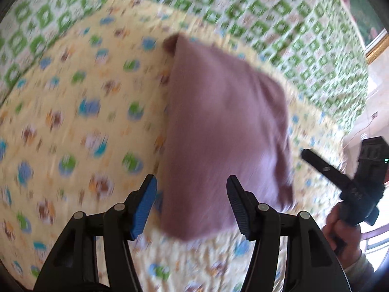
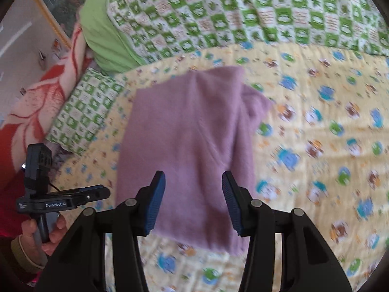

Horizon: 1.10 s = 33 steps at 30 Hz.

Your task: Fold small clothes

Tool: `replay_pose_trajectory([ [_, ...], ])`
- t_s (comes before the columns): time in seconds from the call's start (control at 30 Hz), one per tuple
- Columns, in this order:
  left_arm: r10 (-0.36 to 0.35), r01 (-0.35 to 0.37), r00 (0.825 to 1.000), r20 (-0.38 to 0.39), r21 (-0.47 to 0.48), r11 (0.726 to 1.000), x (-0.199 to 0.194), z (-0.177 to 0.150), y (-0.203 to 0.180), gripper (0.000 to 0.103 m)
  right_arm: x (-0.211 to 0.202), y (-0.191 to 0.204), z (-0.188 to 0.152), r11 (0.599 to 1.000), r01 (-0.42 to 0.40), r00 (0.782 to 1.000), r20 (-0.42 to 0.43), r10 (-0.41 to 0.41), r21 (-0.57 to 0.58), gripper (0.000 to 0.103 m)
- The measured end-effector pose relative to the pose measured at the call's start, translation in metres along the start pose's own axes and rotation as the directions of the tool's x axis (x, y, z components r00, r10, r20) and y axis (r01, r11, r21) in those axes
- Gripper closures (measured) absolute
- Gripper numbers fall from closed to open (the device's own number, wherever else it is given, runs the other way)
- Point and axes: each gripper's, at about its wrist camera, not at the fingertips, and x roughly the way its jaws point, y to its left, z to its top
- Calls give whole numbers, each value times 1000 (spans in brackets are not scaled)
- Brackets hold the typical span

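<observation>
A mauve knit garment (image 1: 218,126) lies folded into a rough rectangle on a yellow cartoon-print quilt (image 1: 73,121). It also shows in the right wrist view (image 2: 184,141), with a bunched part at its far right corner. My left gripper (image 1: 192,189) is open and empty, just above the garment's near edge. My right gripper (image 2: 193,187) is open and empty over the garment's near end. The right gripper also shows at the right of the left wrist view (image 1: 306,153), beside the garment. The left gripper shows at the left of the right wrist view (image 2: 104,192).
A green-and-white checked bedspread (image 2: 243,12) covers the bed beyond the quilt (image 2: 316,121). A green pillow (image 2: 104,39) and a checked pillow (image 2: 80,116) lie at the far left, beside a red floral blanket (image 2: 36,102). The bed edge and floor show in the left wrist view (image 1: 374,102).
</observation>
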Motion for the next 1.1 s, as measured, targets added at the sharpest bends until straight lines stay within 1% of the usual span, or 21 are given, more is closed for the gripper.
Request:
replay_pose_trajectory([
  [0.07, 2, -3, 1000, 16, 19, 1000, 5, 13, -8, 43, 14, 5, 12, 1000, -2, 1000, 1, 2, -8, 61],
  [0.13, -4, 4, 1000, -2, 28, 1000, 16, 24, -12, 43, 27, 3, 22, 1000, -12, 1000, -4, 12, 15, 61],
  [0.17, 7, -6, 1000, -18, 29, 1000, 24, 27, -12, 43, 36, -1, 27, 999, -18, 1000, -13, 19, 36, 61],
  [0.2, 48, -47, 998, -34, 29, 998, 33, 29, -12, 43, 44, -6, 31, 999, -6, 1000, -29, 7, 49, 61],
  [0.23, 81, -79, 995, -52, 32, 996, 42, 30, -10, 43, 53, -12, 33, 998, 32, 998, -57, -29, 59, 61],
  [0.27, 105, -103, 992, -74, 35, 994, 51, 30, -8, 40, 58, -20, 32, 996, 61, 995, -80, -56, 65, 64],
  [0.3, 108, -105, 989, -97, 30, 994, 59, 29, -5, 40, 66, -27, 31, 994, 82, 992, -106, -74, 74, 68],
  [0.33, 94, -93, 990, -105, 14, 996, 62, 29, -2, 40, 71, -32, 30, 992, 93, 989, -121, -83, 81, 76],
  [0.37, 86, -86, 991, -101, 3, 996, 61, 29, 0, 39, 74, -38, 28, 991, 100, 988, -126, -89, 87, 79],
  [0.43, 88, -88, 993, -82, 9, 996, 53, 28, -2, 40, 71, -41, 28, 991, 77, 991, -114, -65, 107, 79],
  [0.53, 109, -106, 992, -60, 54, 993, 39, 20, -5, 39, 48, -31, 26, 994, 42, 997, -63, -35, 102, 76],
  [0.6, 106, -103, 993, -56, 55, 993, 33, 17, -6, 38, 35, -26, 23, 996, 34, 999, -43, -30, 87, 76],
  [0.67, 98, -96, 994, -47, 44, 994, 31, 25, -4, 36, 25, -24, 18, 995, 16, 999, -31, -13, 97, 76],
  [0.73, 96, -96, 994, -51, 5, 995, 33, 46, 3, 33, 17, -20, 13, 995, 0, 1000, -29, 3, 104, 76],
  [0.8, 41, -45, 997, -59, -59, 997, 39, 78, 16, 27, 12, -15, 11, 995, -4, 1000, -22, 6, 101, 76],
  [0.87, -22, 10, 995, -94, -132, 991, 55, 112, 30, 26, 6, -11, 6, 995, -15, 1000, -15, 16, 100, 76],
  [0.9, -66, 44, 990, -122, -178, 983, 68, 129, 38, 26, 3, -9, 3, 994, -23, 1000, -14, 24, 105, 76],
  [1.0, -129, 73, 977, -168, -302, 950, 104, 170, 59, 26, 2, -4, -5, 994, -36, 999, -30, 39, 102, 76],
  [1.03, -138, 73, 975, -175, -334, 940, 116, 180, 64, 26, 2, -4, -6, 994, -38, 999, -35, 42, 100, 76],
  [1.07, -144, 74, 974, -174, -354, 932, 123, 186, 68, 33, 3, -4, -8, 994, -40, 998, -44, 44, 97, 76],
  [1.1, -150, 81, 975, -162, -370, 926, 131, 192, 71, 59, 4, -5, -9, 995, -42, 998, -52, 47, 94, 76],
])
